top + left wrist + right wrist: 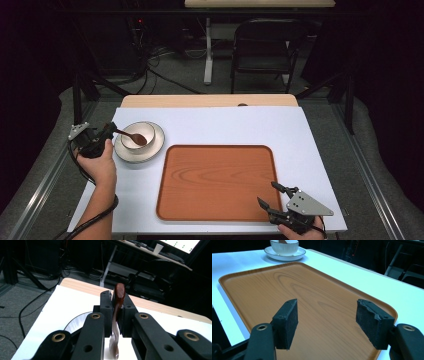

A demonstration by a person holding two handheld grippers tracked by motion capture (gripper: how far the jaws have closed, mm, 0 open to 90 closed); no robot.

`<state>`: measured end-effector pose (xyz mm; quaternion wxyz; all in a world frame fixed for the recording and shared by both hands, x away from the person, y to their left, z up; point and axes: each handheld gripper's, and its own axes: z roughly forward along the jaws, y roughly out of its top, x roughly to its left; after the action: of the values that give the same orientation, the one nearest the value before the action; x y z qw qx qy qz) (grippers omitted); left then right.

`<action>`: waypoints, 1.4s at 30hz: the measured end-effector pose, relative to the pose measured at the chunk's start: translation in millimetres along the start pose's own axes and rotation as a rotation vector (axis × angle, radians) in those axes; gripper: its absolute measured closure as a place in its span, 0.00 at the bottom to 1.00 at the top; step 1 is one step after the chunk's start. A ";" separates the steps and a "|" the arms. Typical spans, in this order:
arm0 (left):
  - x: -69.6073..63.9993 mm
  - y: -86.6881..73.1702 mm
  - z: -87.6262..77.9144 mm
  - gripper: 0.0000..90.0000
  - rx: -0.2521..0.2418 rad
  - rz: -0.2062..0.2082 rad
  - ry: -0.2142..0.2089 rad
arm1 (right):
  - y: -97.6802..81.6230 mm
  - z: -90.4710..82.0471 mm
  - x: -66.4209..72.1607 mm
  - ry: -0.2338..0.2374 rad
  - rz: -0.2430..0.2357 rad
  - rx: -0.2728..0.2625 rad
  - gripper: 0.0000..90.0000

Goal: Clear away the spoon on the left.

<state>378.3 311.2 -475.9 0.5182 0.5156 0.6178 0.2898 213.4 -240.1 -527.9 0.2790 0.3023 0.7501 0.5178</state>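
The dark brown wooden spoon (119, 293) disappears between the left gripper's (116, 312) black jaws, its handle blurring downward; the white ribbed bowl (284, 246) is cropped at the top edge.

Bowl (138, 135) on plate (150, 150), spoon (134, 136) in bowl, just right of left claw (111, 130); tray (217, 182) before right claw (274, 195).

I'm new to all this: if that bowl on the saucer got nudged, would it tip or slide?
The bowl looks squat and wide, so it would probably slide rather than tip. Its glossy white finish suggests ceramic, likely slippery and breakable. The saucer beneath may shift too.
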 end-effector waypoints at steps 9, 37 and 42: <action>-8.9 12.1 -4.9 0.93 0.016 0.075 0.012 | 0.0 -0.3 0.0 0.000 0.001 -0.001 0.37; -32.1 47.3 -32.5 0.93 0.030 0.196 -0.041 | 0.1 -0.2 0.4 -0.002 0.002 0.001 0.38; -38.8 50.1 -37.3 0.93 0.040 0.213 -0.068 | 0.2 -0.1 0.7 -0.002 0.002 0.000 0.38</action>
<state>357.5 296.5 -407.0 0.4946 0.5984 0.5470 0.3131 212.9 -239.6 -527.8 0.2791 0.3035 0.7495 0.5179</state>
